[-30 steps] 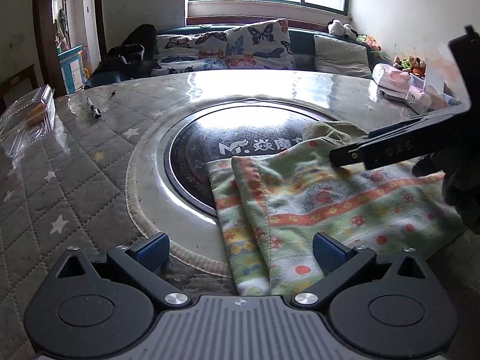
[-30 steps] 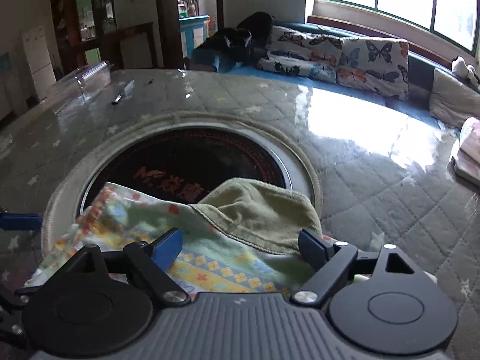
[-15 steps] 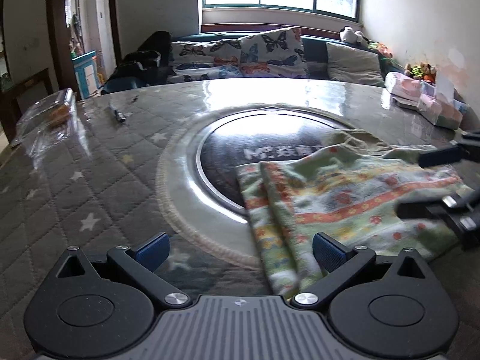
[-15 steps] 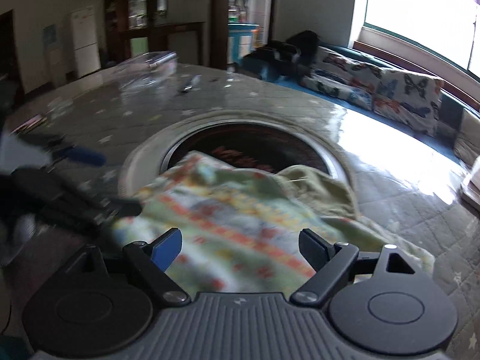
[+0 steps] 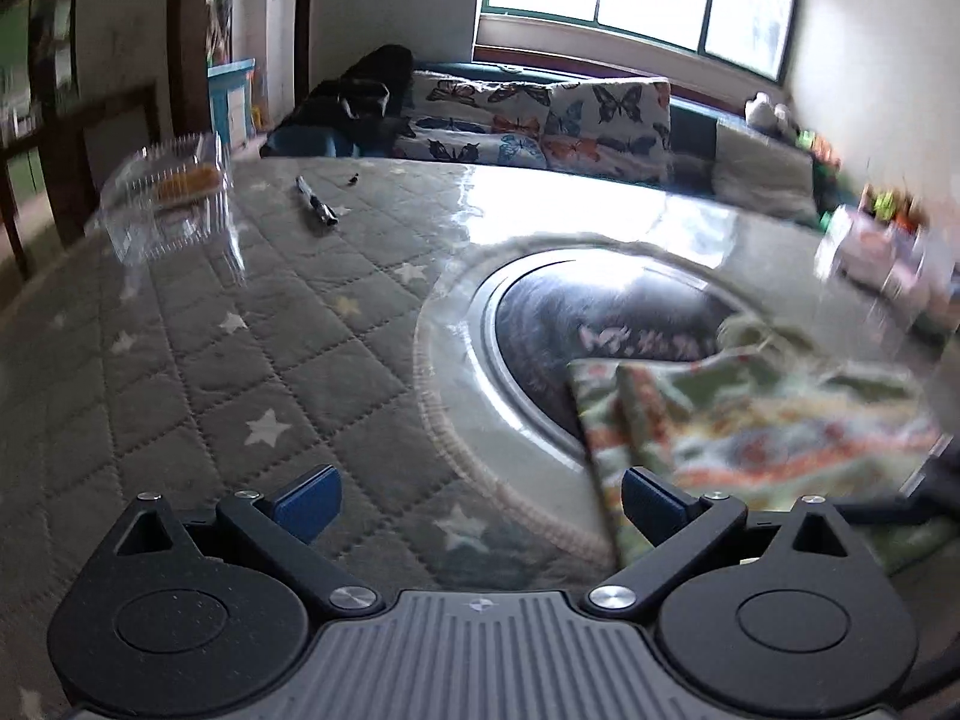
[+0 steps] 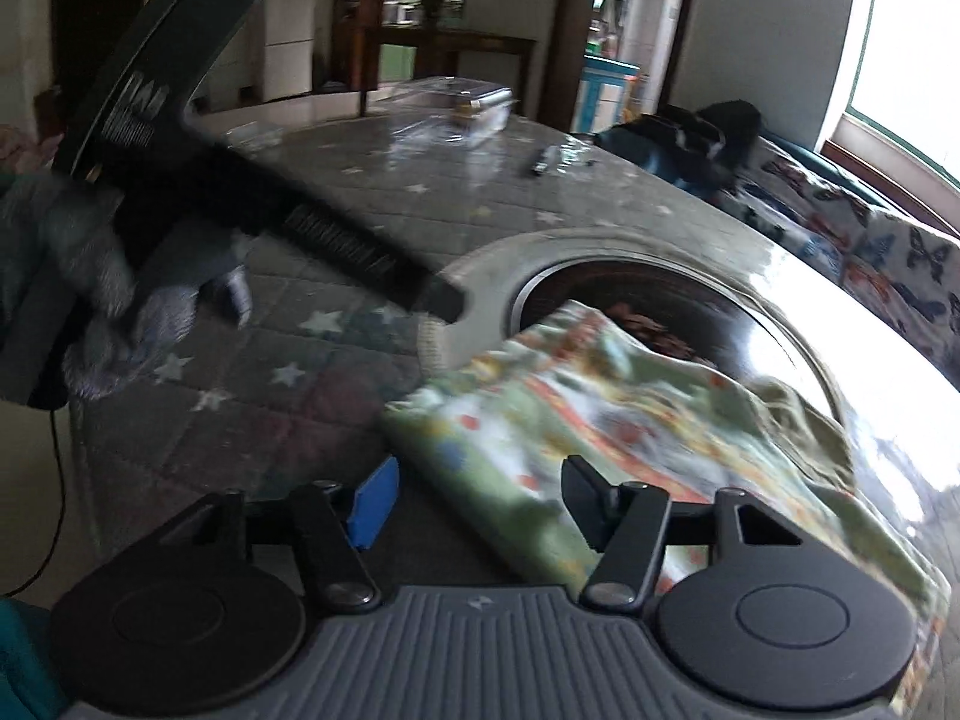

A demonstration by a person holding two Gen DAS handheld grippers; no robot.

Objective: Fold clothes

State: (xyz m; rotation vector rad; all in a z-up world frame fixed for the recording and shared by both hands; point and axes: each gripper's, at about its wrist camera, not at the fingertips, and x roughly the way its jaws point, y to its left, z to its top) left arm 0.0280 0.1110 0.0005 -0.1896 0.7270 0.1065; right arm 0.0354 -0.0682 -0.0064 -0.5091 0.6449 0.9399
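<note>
A colourful patterned garment (image 5: pixel 744 420) lies folded on the round table, partly over the dark glass centre (image 5: pixel 600 324). It also shows in the right wrist view (image 6: pixel 630 420), with an olive-green inner part at its far right. My left gripper (image 5: pixel 480 498) is open and empty, above the quilted cover left of the garment. My right gripper (image 6: pixel 474 504) is open and empty at the garment's near edge. The left gripper's body (image 6: pixel 180 180) and gloved hand show at the left of the right wrist view.
A clear plastic box (image 5: pixel 168 204) and a pen (image 5: pixel 315 210) lie at the far left of the table. Packets (image 5: pixel 876 246) stand at the far right. A sofa with butterfly cushions (image 5: pixel 540 120) runs behind the table.
Both grippers have drawn back from the garment and swung left. The left gripper now looks over the table cover; the right one now sees the left gripper. The garment stays put.
</note>
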